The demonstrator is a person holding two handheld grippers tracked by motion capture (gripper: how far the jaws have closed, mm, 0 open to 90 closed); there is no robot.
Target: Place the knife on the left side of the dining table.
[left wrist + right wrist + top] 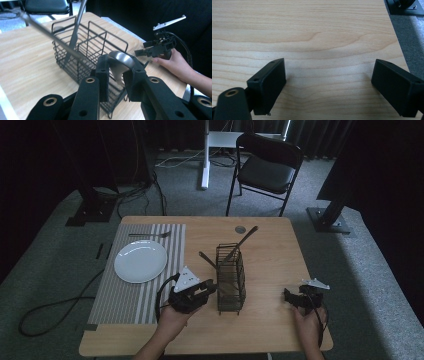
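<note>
Left hand-held gripper (116, 75) clamped on seemingly a spoon (119, 63), handle angled up-left across basket (92, 50).

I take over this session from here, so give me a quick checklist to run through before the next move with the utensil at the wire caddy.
1. Left gripper shut on the utensil handle: ok.
2. Utensil's working end free of the caddy wires: cannot tell, hidden.
3. Caddy upright on the table: ok.
4. Two other utensils leaning in the caddy, near the lift path: not ok.
5. Right gripper open, over bare table: ok.
6. Plate on the mat, free: ok.
</note>
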